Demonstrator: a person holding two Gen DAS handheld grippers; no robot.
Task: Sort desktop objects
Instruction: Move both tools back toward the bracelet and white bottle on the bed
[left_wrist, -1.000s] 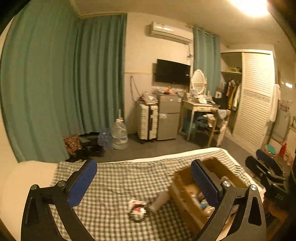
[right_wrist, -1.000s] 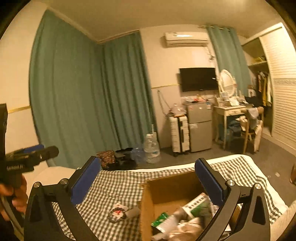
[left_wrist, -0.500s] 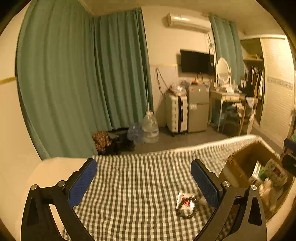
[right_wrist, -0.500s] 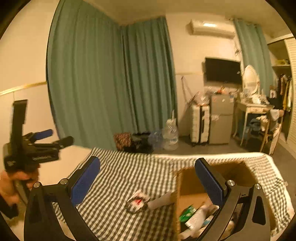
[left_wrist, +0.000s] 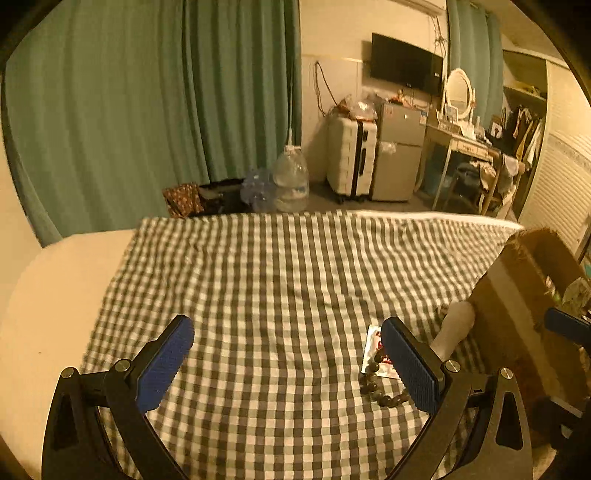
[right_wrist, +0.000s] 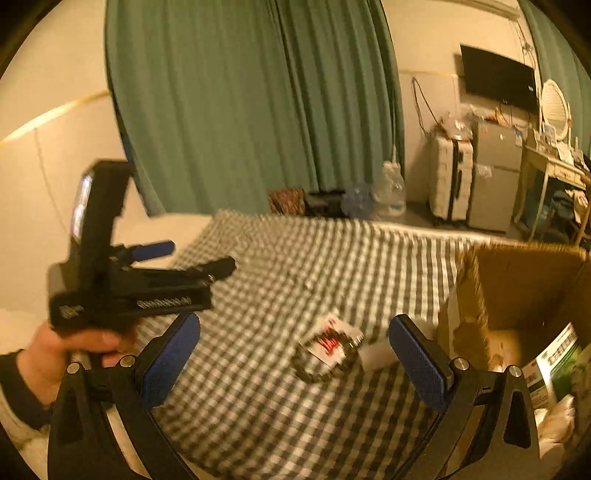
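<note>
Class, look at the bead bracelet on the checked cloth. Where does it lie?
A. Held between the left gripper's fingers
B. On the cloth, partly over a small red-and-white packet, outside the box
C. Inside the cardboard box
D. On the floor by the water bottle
B: the bead bracelet rests on the checked cloth overlapping the packet, left of the cardboard box, with both grippers open and empty.

A checked cloth (left_wrist: 280, 280) is lying over the bed (left_wrist: 55, 295). On it, a bead bracelet (right_wrist: 325, 363) is resting partly on a small packet (right_wrist: 334, 338), with a white tube (left_wrist: 456, 328) lying just right of them against a cardboard box (right_wrist: 517, 288). The box is sitting at the cloth's right end, holding packages (right_wrist: 554, 362). Behind the bed, a water jug (left_wrist: 291, 179), suitcase (left_wrist: 351, 158) and fridge (left_wrist: 399, 155) are standing from left to right.
</note>
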